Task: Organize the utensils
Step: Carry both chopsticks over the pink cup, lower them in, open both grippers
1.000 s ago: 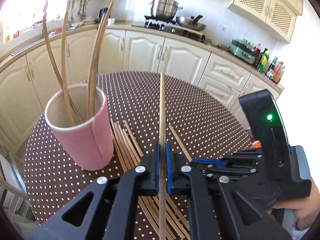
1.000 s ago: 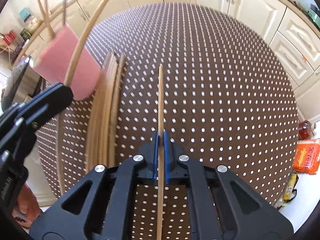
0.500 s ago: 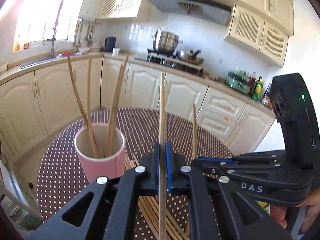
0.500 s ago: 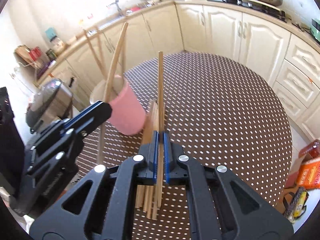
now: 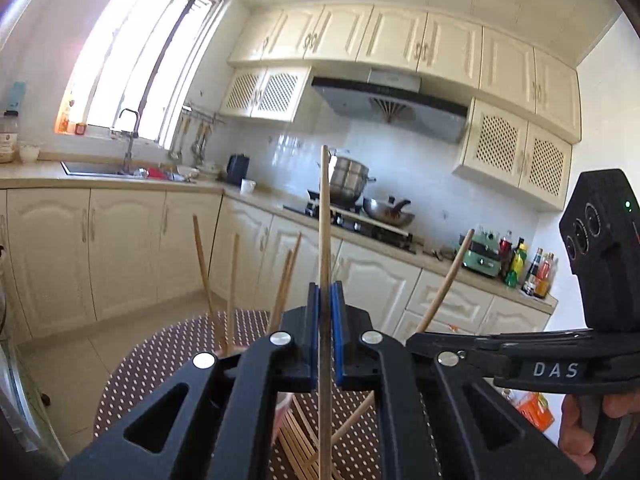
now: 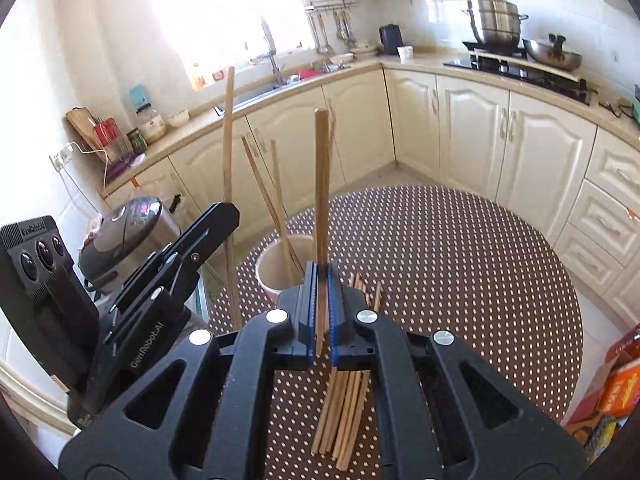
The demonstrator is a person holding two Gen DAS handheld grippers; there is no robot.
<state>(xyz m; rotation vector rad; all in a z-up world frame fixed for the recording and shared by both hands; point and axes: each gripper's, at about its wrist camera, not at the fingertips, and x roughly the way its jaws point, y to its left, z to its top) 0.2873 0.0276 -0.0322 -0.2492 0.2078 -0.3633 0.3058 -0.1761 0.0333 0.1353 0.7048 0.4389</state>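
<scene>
- Wooden chopstick (image 5: pixel 325 240) stands clamped between the blue pads of the left tool (image 5: pixel 325 344), jutting past its tips.
- Right tool (image 6: pixel 320 312) is clenched on a second chopstick (image 6: pixel 321 200), which rises ahead of it.
- Just beyond the right tool's tips sits a pink cup (image 6: pixel 272 272) holding several chopsticks.
- Beneath the right tool, a loose chopstick bundle (image 6: pixel 344 412) lies on the dotted counter (image 6: pixel 460 280).

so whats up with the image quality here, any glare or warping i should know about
Left wrist view: the window blows out to white, and cabinet lines bow from fisheye warp. Right wrist view: the same window is overexposed, washing out the wall around it; the round table and chopsticks on the table stay sharp, corners go dark.
</scene>
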